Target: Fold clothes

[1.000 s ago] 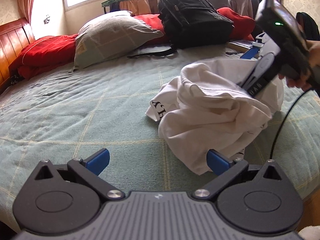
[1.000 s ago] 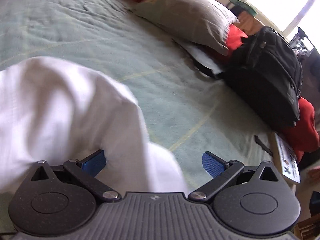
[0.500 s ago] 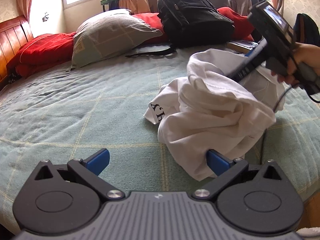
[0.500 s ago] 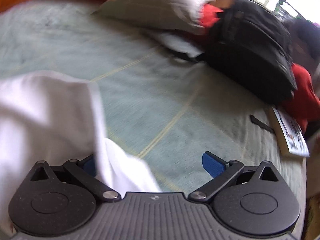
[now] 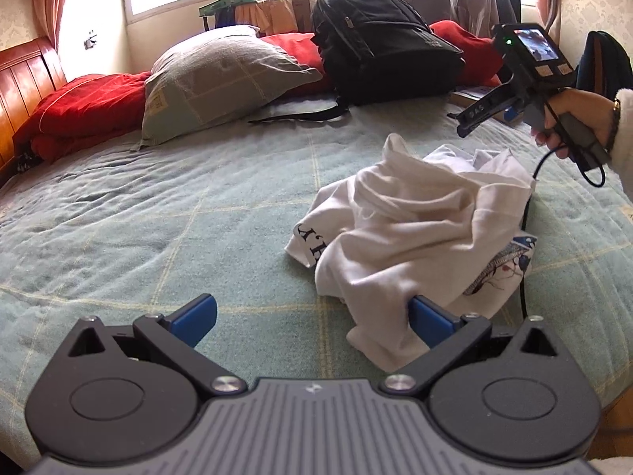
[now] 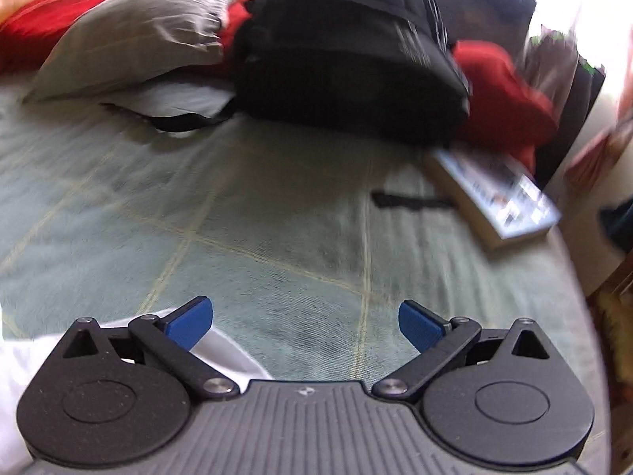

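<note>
A crumpled white T-shirt (image 5: 419, 229) with black lettering and a printed graphic lies heaped on the green checked bedspread (image 5: 158, 217). My left gripper (image 5: 312, 318) is open, low over the bed, with the shirt's near edge draped against its right finger (image 5: 429, 322). My right gripper (image 6: 304, 322) is open and empty; in the left wrist view it (image 5: 470, 116) hangs in the air above and behind the shirt. A corner of the shirt (image 6: 221, 352) shows under its left finger in the blurred right wrist view.
A grey pillow (image 5: 221, 75), red bedding (image 5: 79, 111) and a black backpack (image 5: 379, 55) line the far side of the bed. A book (image 6: 498, 198) and a dark strap (image 6: 411, 200) lie near the right edge. A wooden headboard (image 5: 23, 79) stands at left.
My right gripper let go of the shirt and rose up and back, away from it. The shirt dropped into a lower heap. My left gripper stayed put.
</note>
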